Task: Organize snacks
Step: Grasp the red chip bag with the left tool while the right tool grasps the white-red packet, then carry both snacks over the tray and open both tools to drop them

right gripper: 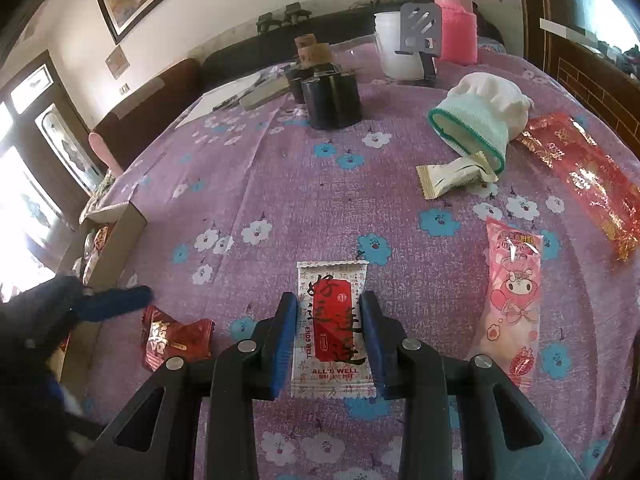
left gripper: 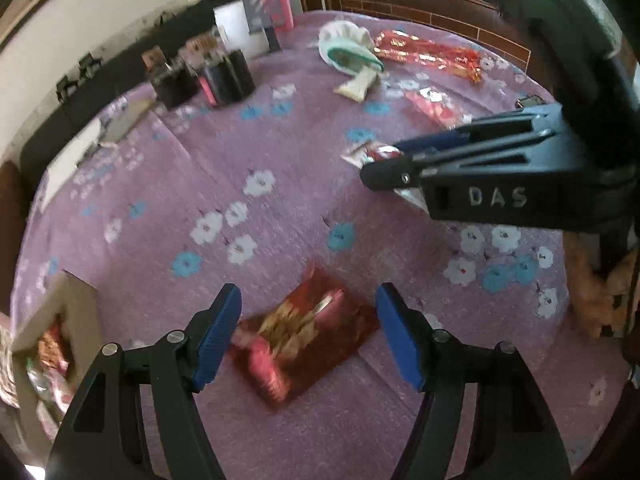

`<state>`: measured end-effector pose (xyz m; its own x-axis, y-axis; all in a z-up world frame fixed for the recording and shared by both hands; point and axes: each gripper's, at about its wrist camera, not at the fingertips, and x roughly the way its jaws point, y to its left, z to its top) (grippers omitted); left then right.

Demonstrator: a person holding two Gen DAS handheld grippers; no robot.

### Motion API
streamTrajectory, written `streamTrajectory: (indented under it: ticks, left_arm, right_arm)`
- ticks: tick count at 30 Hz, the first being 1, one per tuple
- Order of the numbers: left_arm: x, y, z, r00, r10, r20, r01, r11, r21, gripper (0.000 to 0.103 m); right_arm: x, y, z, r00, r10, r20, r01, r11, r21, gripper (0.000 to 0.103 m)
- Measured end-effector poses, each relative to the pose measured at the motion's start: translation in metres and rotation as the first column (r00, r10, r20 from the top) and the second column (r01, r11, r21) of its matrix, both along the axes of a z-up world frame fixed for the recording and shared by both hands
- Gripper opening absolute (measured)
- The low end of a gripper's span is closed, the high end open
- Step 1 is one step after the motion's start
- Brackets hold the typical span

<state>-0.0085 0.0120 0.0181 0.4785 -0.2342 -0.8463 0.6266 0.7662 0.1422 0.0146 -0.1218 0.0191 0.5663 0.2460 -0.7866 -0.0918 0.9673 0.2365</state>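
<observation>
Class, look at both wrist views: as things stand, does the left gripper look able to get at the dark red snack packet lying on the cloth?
Probably yes. The left gripper is open, with the dark red packet lying between its fingers on the flowered cloth, and nothing lies over it.

A white snack packet (right gripper: 332, 332) with a red label lies flat on the purple flowered cloth. A shiny dark red packet (left gripper: 304, 336) with gold letters lies flat, near a cardboard box (right gripper: 116, 240) with snacks inside. A pink packet (right gripper: 514, 300) with a cartoon on it, a long red and gold packet (right gripper: 580, 172) and a small cream packet (right gripper: 452, 178) lie apart.
</observation>
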Motion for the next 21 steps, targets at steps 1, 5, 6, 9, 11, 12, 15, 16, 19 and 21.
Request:
streamTrajectory:
  ticks: [1,5,6,9,11,12,15,16,19,21]
  left_arm:
    - [0.0,0.001,0.001,1.0,0.013,-0.009,-0.013,1.0,-0.007,0.069]
    - [-0.002,0.003,0.002,0.997,0.059,-0.041,-0.06,0.998,-0.012,0.062]
    - [-0.004,0.004,0.004,0.997,0.059,-0.051,-0.06,0.998,-0.025,0.058]
    - [-0.009,0.004,0.002,0.996,0.081,-0.038,-0.082,0.997,-0.016,0.053]
    - [-0.016,0.007,0.004,0.995,0.094,-0.038,-0.095,0.995,-0.026,0.052]
    - [-0.018,0.01,0.005,0.994,0.103,-0.041,-0.104,0.994,-0.038,0.052]
    - [-0.021,0.023,0.016,0.989,0.136,-0.061,-0.142,0.984,-0.107,0.052]
    - [-0.022,0.029,0.021,0.986,0.15,-0.07,-0.158,0.977,-0.141,0.052]
    - [-0.032,0.052,0.04,0.976,0.21,-0.065,-0.219,0.951,-0.219,0.052]
    - [-0.041,0.072,0.052,0.963,0.263,-0.058,-0.268,0.927,-0.263,0.052]
  right_arm:
    - [0.0,0.0,0.0,1.0,0.0,0.0,0.0,1.0,0.0,0.034]
    - [0.0,-0.001,0.0,1.0,-0.003,-0.001,0.003,1.0,0.009,0.034]
    - [0.0,-0.002,0.0,1.0,-0.004,-0.001,0.004,1.0,0.01,0.034]
    - [0.001,-0.001,-0.001,1.0,-0.007,0.004,0.007,1.0,0.006,0.034]
    - [0.0,0.0,-0.001,1.0,-0.007,0.007,0.007,1.0,-0.001,0.034]
    - [0.0,0.0,-0.001,1.0,-0.008,0.009,0.008,1.0,-0.003,0.034]
    - [-0.001,0.001,-0.001,1.0,-0.01,0.012,0.01,1.0,-0.002,0.034]
    - [-0.001,0.0,-0.001,1.0,-0.011,0.012,0.011,1.0,0.001,0.034]
    - [-0.001,-0.003,0.001,1.0,-0.014,0.021,0.014,0.999,0.029,0.034]
    - [-0.002,-0.004,0.004,0.999,-0.014,0.03,0.013,0.999,0.043,0.034]
